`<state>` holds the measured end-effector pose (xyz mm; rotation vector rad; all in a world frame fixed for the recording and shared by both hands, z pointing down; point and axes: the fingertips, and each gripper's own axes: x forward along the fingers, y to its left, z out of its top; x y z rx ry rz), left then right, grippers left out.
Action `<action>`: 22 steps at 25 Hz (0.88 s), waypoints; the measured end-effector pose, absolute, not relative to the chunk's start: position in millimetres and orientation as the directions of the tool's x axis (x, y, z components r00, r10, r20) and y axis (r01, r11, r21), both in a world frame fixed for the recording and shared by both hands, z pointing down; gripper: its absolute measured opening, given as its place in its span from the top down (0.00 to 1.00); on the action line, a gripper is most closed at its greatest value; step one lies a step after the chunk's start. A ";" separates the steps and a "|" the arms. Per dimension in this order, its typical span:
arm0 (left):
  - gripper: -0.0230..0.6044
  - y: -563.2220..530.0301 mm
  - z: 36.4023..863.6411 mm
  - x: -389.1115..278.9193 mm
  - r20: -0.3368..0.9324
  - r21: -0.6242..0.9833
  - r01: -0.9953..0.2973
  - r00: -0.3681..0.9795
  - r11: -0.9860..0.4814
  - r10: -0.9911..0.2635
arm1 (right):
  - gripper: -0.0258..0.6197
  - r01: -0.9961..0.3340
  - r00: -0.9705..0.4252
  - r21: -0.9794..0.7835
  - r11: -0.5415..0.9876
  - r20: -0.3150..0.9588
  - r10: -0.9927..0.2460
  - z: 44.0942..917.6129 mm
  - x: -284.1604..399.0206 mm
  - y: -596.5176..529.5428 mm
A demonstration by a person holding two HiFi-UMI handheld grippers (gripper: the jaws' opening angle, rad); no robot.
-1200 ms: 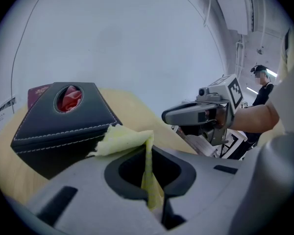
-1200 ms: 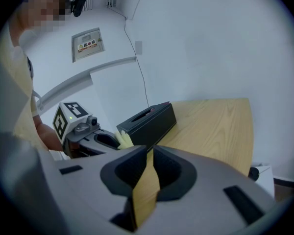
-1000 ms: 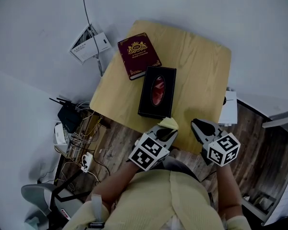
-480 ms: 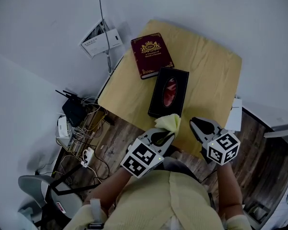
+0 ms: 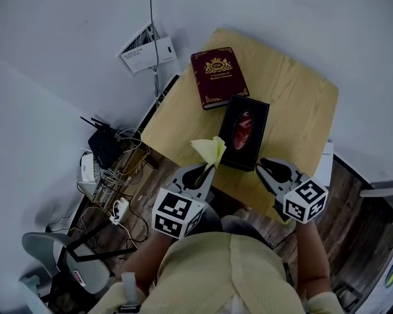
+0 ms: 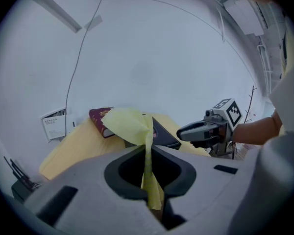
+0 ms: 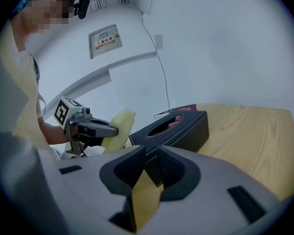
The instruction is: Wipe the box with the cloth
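A black tissue box (image 5: 244,131) lies on the wooden table (image 5: 295,103), its oval opening facing up. My left gripper (image 5: 206,170) is shut on a yellow cloth (image 5: 209,150), held up off the table near the box's near left corner. In the left gripper view the cloth (image 6: 130,126) fans out above the closed jaws and hides part of the box (image 6: 164,137). My right gripper (image 5: 263,165) hovers at the box's near right end, its jaws almost together with nothing between them. The right gripper view shows the box (image 7: 174,131) just ahead, and the left gripper (image 7: 115,130) with the cloth (image 7: 118,127) beside it.
A dark red book (image 5: 219,77) lies beyond the box, nearly touching its far end. On the floor left of the table are a router and tangled cables (image 5: 105,152). A leaflet (image 5: 147,51) and a cord lie further back, and a grey chair (image 5: 52,254) stands at lower left.
My left gripper has carried the cloth to the left and upward, off the box's near end. The right gripper has shifted only slightly.
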<state>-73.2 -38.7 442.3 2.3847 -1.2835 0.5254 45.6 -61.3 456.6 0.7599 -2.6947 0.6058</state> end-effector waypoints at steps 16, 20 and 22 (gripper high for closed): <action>0.92 -80.6 456.2 -100.2 0.486 0.168 -0.877 0.471 -0.450 -0.736 | 0.65 -0.494 -0.838 -0.313 0.811 0.418 -0.350 468.5 28.3 -51.9; 0.92 -82.1 460.3 -88.4 0.502 0.175 -0.843 0.520 -0.508 -0.691 | 0.65 -0.505 -0.836 -0.320 0.802 0.413 -0.361 468.0 27.7 -52.9; 0.92 -82.2 461.4 -84.1 0.506 0.177 -0.833 0.534 -0.524 -0.678 | 0.65 -0.515 -0.829 -0.312 0.799 0.420 -0.370 468.7 28.5 -54.0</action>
